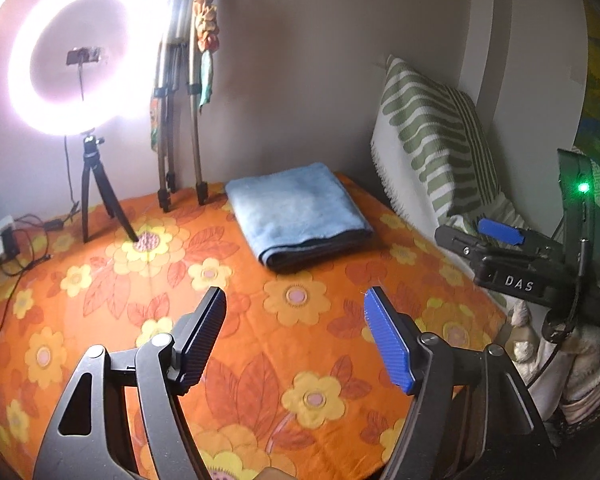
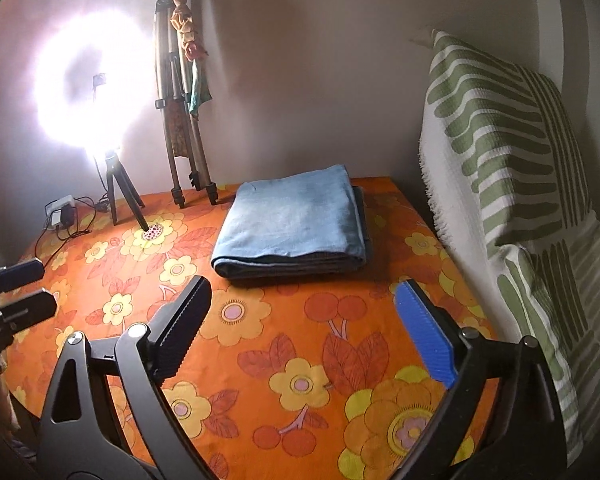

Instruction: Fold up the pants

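Note:
The light blue pants (image 1: 296,210) lie folded in a neat rectangular stack at the back of the table on the orange flowered cloth (image 1: 284,344); they also show in the right wrist view (image 2: 294,222). My left gripper (image 1: 296,300) is open and empty, held above the cloth in front of the pants. My right gripper (image 2: 304,292) is open and empty, also in front of the pants. The right gripper shows at the right of the left wrist view (image 1: 496,236). The left gripper shows at the left edge of the right wrist view (image 2: 28,288).
A lit ring light on a small tripod (image 1: 96,196) stands at the back left, with a power strip and cables (image 1: 4,240) beside it. A folded tripod (image 1: 180,120) leans against the wall. A green-striped cushion (image 1: 432,136) rests along the right side.

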The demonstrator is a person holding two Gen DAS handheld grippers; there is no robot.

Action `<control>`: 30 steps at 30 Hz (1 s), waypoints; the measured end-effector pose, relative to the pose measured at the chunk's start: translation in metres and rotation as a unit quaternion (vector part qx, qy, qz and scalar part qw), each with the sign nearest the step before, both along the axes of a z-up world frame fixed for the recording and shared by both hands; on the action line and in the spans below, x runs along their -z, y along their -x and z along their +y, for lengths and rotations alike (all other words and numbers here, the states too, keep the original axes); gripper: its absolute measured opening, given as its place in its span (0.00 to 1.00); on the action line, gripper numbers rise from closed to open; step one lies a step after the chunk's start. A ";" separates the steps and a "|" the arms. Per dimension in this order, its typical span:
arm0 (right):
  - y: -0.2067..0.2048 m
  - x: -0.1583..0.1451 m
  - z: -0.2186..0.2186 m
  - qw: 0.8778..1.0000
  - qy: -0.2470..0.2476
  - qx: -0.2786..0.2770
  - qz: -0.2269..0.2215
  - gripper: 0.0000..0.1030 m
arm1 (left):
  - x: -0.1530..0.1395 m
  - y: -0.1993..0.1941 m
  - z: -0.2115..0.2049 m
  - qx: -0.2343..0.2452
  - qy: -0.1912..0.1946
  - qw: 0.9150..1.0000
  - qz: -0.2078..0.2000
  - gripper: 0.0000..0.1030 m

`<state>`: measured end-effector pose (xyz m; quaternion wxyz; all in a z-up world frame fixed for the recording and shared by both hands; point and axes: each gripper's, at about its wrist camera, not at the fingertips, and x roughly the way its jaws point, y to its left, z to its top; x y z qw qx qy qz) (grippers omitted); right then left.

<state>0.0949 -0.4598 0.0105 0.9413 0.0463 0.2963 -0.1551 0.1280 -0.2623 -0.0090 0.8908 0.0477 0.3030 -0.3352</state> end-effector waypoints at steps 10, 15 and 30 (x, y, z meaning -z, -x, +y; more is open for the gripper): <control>0.016 0.017 0.020 1.000 0.016 0.018 -0.007 0.99 | 0.026 0.006 0.014 -0.022 -0.011 1.000 0.019 0.70; 0.016 0.030 0.029 0.999 0.032 0.019 0.001 1.00 | 0.031 0.009 0.017 -0.031 -0.026 0.999 0.009 0.70; 0.023 0.033 0.037 0.999 0.046 0.012 -0.006 1.00 | 0.034 0.016 0.028 -0.043 -0.027 0.999 0.007 0.77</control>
